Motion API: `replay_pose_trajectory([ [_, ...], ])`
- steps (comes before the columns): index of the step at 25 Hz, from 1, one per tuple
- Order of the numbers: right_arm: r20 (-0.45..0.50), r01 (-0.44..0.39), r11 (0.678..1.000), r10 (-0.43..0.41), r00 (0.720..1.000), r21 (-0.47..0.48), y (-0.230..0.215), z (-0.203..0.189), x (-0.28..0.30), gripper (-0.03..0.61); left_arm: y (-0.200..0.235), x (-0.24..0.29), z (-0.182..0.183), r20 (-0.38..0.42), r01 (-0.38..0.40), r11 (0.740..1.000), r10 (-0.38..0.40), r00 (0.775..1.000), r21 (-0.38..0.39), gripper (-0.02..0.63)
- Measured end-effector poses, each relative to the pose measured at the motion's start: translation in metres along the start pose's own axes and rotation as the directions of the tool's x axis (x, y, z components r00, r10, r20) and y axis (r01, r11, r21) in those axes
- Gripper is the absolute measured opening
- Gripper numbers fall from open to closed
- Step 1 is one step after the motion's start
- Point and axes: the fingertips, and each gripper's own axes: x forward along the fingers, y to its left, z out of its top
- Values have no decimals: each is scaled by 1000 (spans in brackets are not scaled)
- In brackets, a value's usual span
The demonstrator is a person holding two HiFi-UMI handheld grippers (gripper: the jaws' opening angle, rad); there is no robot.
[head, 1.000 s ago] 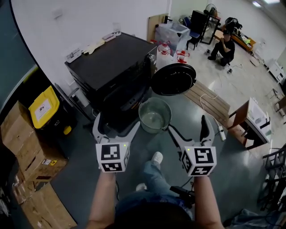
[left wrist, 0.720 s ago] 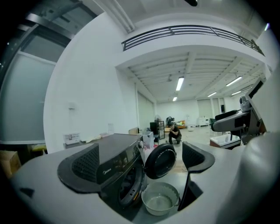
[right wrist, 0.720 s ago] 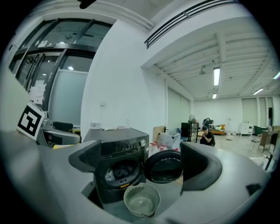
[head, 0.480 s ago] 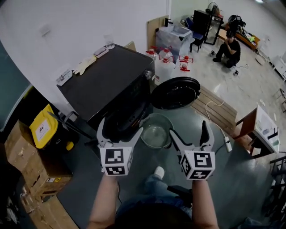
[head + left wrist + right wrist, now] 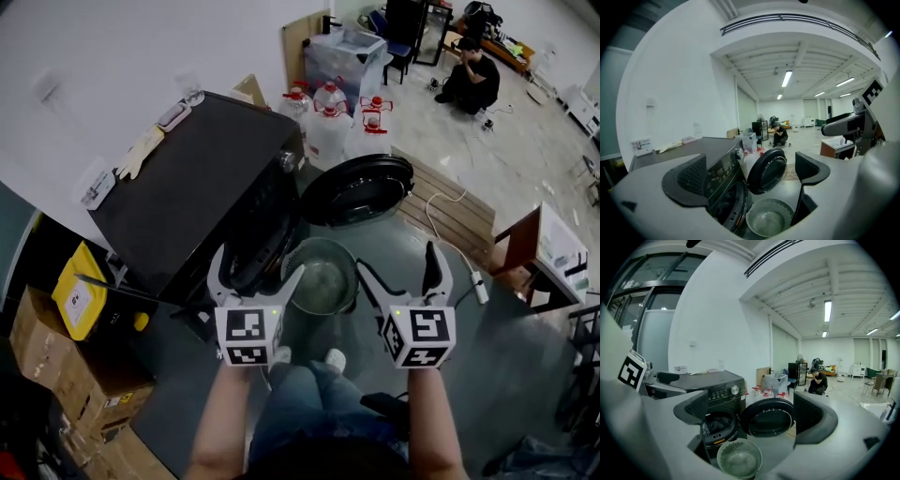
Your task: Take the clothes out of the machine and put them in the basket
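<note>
Left gripper [image 5: 255,267] and right gripper [image 5: 398,267] released, empty. Clothes [image 5: 714,424] in machine [image 5: 187,187] at 11 o'clock, well beyond fingers; basket [image 5: 319,243] at 12.

The machine [image 5: 206,187] stands against the wall, its door [image 5: 356,190] swung open to the right. The basket [image 5: 322,277] sits on the floor just in front of the opening, below the door. Clothes [image 5: 717,424] lie in the drum. A pair of gloves [image 5: 138,153] rests on top of the machine. Water bottles [image 5: 328,122] stand behind the door. Boxes [image 5: 56,366] are stacked to the machine's left. The left gripper [image 5: 258,264] and right gripper [image 5: 397,260] flank the basket.
</note>
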Motion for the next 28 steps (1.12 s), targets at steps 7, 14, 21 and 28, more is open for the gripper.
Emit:
replay_pose_trajectory([
  [7,-63,46,999,-45,997,8,-10,-20,36,562,-3,58,-22,-91,107,994,-103,990,34,569],
  [14,-129,80,996,-75,989,36,3,-45,72,562,2,108,-63,-190,203,979,-193,963,34,568],
  [21,-203,124,989,-105,974,80,20,-77,99,563,-5,137,-97,-247,345,938,-326,912,33,568],
  [28,-285,172,978,-132,949,119,32,-122,96,561,-18,152,-135,-304,456,890,-428,851,26,568],
])
